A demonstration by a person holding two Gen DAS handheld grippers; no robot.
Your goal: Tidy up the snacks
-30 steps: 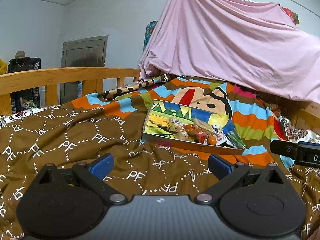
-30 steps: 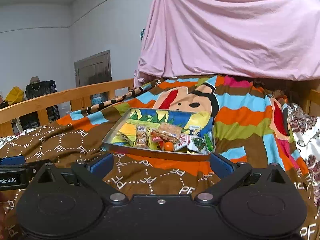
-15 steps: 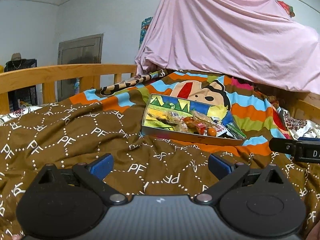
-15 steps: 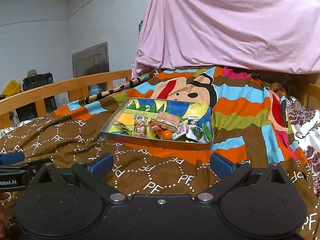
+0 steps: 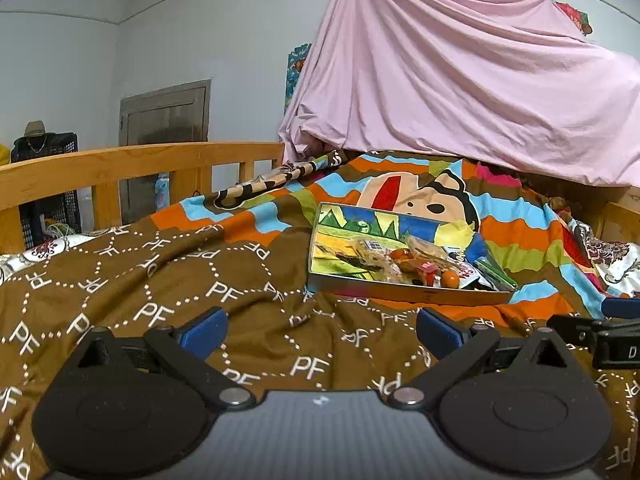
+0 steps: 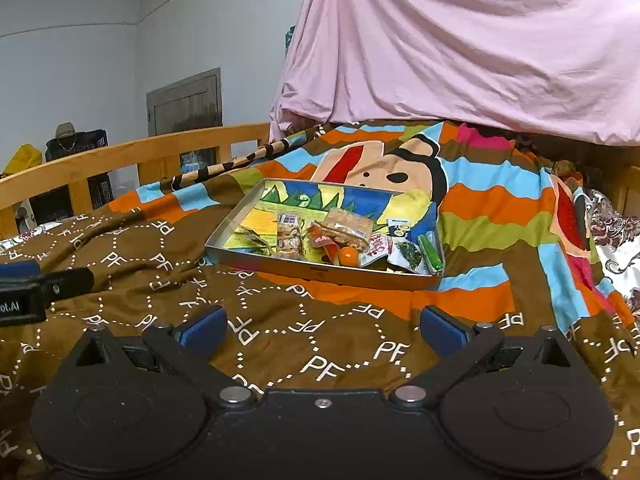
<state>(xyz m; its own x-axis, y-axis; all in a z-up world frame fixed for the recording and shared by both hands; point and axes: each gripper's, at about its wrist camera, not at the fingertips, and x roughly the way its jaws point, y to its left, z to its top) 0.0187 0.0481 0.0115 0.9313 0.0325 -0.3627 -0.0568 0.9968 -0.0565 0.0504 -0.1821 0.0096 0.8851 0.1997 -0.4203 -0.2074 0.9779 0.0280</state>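
A shallow metal tray (image 5: 404, 294) (image 6: 320, 272) with a painted bottom rests on the blanket ahead of both grippers. Several snack packets (image 6: 344, 236) lie in its near right half, with a small orange fruit (image 6: 347, 257) (image 5: 450, 279), a green packet (image 6: 430, 250) and a biscuit packet (image 6: 289, 236). My left gripper (image 5: 320, 326) hovers open over the brown blanket, short of the tray and to its left. My right gripper (image 6: 322, 326) is open too, in front of the tray. Nothing sits between either pair of fingers.
A brown patterned blanket (image 5: 160, 280) and a striped cartoon blanket (image 6: 480, 208) cover the bed. A wooden rail (image 5: 120, 168) runs along the left. A pink sheet (image 6: 460, 48) hangs over something behind the tray. A door (image 5: 164, 120) and black crates (image 5: 44, 152) stand beyond the rail.
Both views have shifted a little; the tray now sits slightly lower in the left wrist view and nearer in the right wrist view. Both grippers stay open and empty.
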